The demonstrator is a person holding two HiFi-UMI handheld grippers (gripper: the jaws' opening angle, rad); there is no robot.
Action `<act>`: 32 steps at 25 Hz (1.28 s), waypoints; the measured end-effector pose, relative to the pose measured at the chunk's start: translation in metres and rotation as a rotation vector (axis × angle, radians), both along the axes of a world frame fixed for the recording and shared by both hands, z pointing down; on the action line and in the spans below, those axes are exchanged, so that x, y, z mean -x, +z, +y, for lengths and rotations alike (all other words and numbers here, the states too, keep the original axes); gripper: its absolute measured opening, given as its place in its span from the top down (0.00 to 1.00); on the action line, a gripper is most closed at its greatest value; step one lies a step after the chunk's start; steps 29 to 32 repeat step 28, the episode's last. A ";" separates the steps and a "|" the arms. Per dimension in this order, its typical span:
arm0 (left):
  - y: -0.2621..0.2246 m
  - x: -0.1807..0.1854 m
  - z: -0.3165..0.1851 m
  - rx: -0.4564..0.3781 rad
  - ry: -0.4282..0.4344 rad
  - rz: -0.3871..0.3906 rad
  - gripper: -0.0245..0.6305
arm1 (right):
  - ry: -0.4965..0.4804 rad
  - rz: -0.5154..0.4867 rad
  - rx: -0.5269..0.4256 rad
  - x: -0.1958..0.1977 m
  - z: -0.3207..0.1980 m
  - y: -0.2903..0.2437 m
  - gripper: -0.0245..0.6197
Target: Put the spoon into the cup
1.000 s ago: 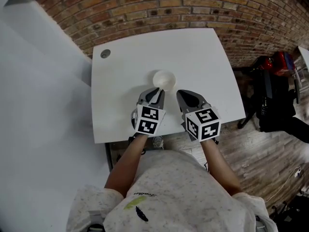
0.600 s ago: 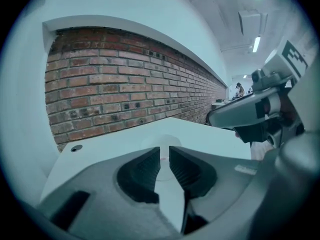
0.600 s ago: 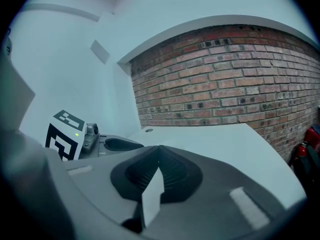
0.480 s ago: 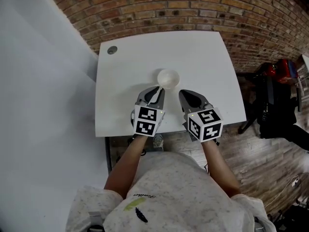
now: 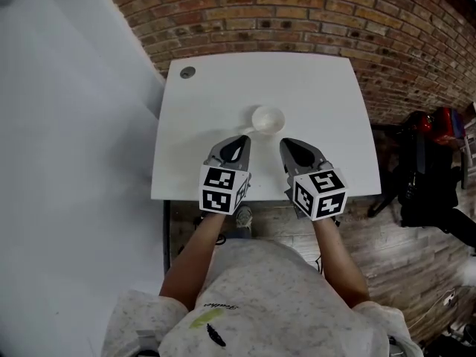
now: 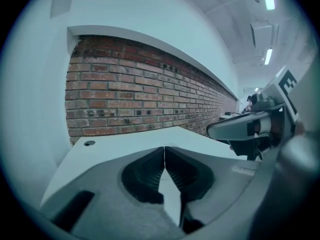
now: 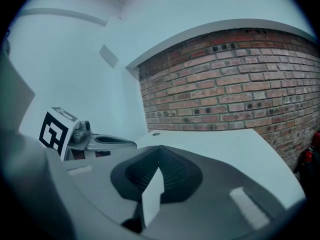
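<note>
Cup (image 5: pixel 268 119) sat mid-table (image 5: pixel 327 88), spoon (image 5: pixel 245 132) at its 8 o'clock; left hand-held gripper (image 6: pixel 164 151) and right hand-held gripper (image 7: pixel 159 151) clenched, empty.

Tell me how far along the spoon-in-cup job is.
Done, apparently: a pale handle, likely the spoon, leans out of the cup on the table. In hand: nothing; the left tool and right tool both have jaws together, empty. Left: nothing obvious, though the spoon is too small to confirm.
</note>
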State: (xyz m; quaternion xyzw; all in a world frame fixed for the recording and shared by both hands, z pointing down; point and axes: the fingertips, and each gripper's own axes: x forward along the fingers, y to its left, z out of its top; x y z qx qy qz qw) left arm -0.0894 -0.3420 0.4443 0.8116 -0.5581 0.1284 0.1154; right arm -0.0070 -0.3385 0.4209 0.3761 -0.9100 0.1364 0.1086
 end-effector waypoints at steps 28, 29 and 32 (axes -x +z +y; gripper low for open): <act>-0.014 -0.030 0.033 -0.026 -0.017 0.011 0.96 | -0.026 -0.008 -0.047 -0.027 0.034 -0.011 0.95; -0.014 -0.030 0.033 -0.026 -0.017 0.011 0.96 | -0.026 -0.008 -0.047 -0.027 0.034 -0.011 0.95; -0.014 -0.030 0.033 -0.026 -0.017 0.011 0.96 | -0.026 -0.008 -0.047 -0.027 0.034 -0.011 0.95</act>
